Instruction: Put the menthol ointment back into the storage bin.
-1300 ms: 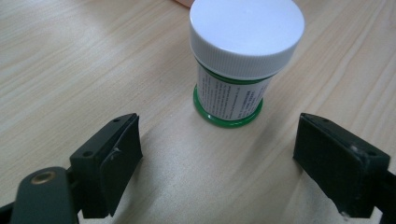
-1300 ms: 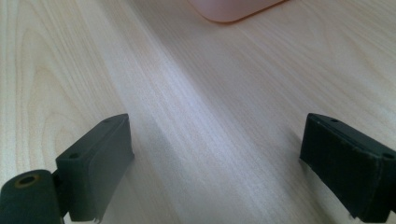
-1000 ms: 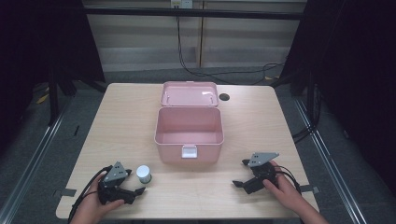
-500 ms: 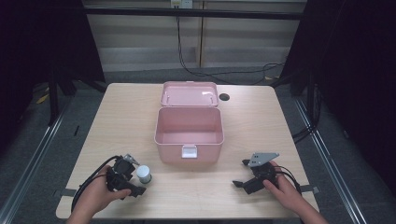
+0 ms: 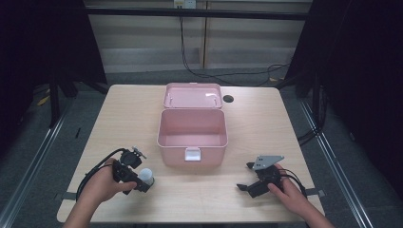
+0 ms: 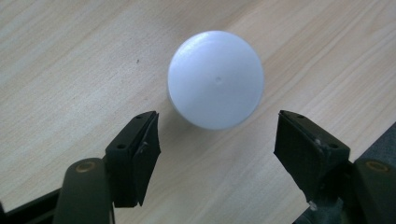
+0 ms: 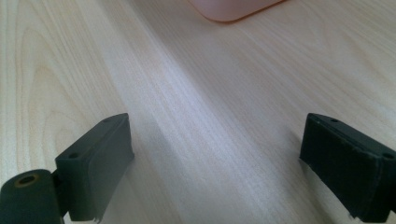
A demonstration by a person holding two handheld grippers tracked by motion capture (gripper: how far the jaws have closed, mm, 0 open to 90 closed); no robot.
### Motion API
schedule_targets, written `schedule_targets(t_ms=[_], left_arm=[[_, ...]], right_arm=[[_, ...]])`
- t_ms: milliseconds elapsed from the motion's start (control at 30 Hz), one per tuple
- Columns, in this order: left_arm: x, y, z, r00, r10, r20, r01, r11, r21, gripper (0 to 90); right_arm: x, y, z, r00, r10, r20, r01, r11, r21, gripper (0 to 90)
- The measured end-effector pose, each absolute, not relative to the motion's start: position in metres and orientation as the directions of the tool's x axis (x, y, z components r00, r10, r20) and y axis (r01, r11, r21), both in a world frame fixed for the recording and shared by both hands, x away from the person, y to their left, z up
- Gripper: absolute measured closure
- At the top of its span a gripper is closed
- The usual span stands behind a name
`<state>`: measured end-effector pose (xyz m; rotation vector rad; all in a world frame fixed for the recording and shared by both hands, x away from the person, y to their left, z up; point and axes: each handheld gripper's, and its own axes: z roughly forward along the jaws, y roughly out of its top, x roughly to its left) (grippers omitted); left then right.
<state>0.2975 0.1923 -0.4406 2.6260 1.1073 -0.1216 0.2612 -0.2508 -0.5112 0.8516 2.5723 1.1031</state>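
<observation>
Left gripper (image 6: 215, 140) fingers closing, apart around white ball (image 6: 215, 79) — untouched; right gripper (image 7: 217, 163) fingers spread

The surface (image 5: 119, 118) is seen as pale wood-grain laminate, smooth with a soft sheen. The pink box (image 5: 192, 130) is made of smooth plastic, faintly glossy on its open lid. The white cap (image 6: 215, 79) is shown as matt, smooth plastic. The black jaws of the left gripper (image 6: 217, 142) are faced with dull, slightly rough pads.
</observation>
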Motion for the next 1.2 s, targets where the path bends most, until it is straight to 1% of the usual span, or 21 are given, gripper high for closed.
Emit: schedule_targets(t_ms=[33,433,500,633,667,700,733,833,967,1167,1200], left_arm=[[0.298,0.191,-0.441,0.698,0.692,-0.186,0.715,-0.659,0.233,32.0],[0.313,0.175,-0.438,0.687,0.711,-0.150,0.725,-0.658,0.202,37.6],[0.316,0.173,-0.438,0.685,0.714,-0.145,0.727,-0.659,0.193,40.9],[0.318,0.171,-0.438,0.687,0.710,-0.154,0.726,-0.661,0.191,43.0],[0.319,0.171,-0.437,0.672,0.722,-0.162,0.740,-0.647,0.186,47.3],[0.319,0.171,-0.437,0.665,0.728,-0.163,0.746,-0.640,0.184,47.3],[0.320,0.170,-0.435,0.670,0.725,-0.158,0.742,-0.646,0.182,49.6],[0.321,0.169,-0.433,0.673,0.725,-0.146,0.739,-0.660,0.135,49.9],[0.322,0.169,-0.428,0.664,0.733,-0.148,0.748,-0.654,0.117,50.0],[0.323,0.167,-0.407,0.666,0.728,-0.162,0.745,-0.661,0.092,50.1],[0.323,0.166,-0.398,0.667,0.728,-0.161,0.744,-0.663,0.086,50.1]], right_arm=[[0.261,-0.251,-0.511,-0.809,0.586,0.028,0.425,0.552,0.718,8.6],[0.261,-0.251,-0.511,-0.809,0.586,0.028,0.425,0.552,0.718,8.6],[0.261,-0.251,-0.511,-0.809,0.587,0.028,0.425,0.551,0.718,8.6],[0.261,-0.251,-0.511,-0.809,0.587,0.028,0.425,0.551,0.718,8.6],[0.261,-0.251,-0.511,-0.809,0.587,0.028,0.425,0.551,0.718,8.6],[0.261,-0.251,-0.511,-0.809,0.587,0.028,0.425,0.551,0.718,8.6],[0.261,-0.251,-0.511,-0.809,0.587,0.028,0.425,0.551,0.718,8.6],[0.261,-0.251,-0.511,-0.807,0.589,0.029,0.427,0.549,0.718,8.6],[0.261,-0.251,-0.511,-0.808,0.588,0.031,0.427,0.549,0.719,8.6],[0.261,-0.251,-0.511,-0.808,0.589,0.029,0.426,0.549,0.719,8.6],[0.261,-0.251,-0.511,-0.807,0.589,0.030,0.427,0.549,0.718,8.6]])
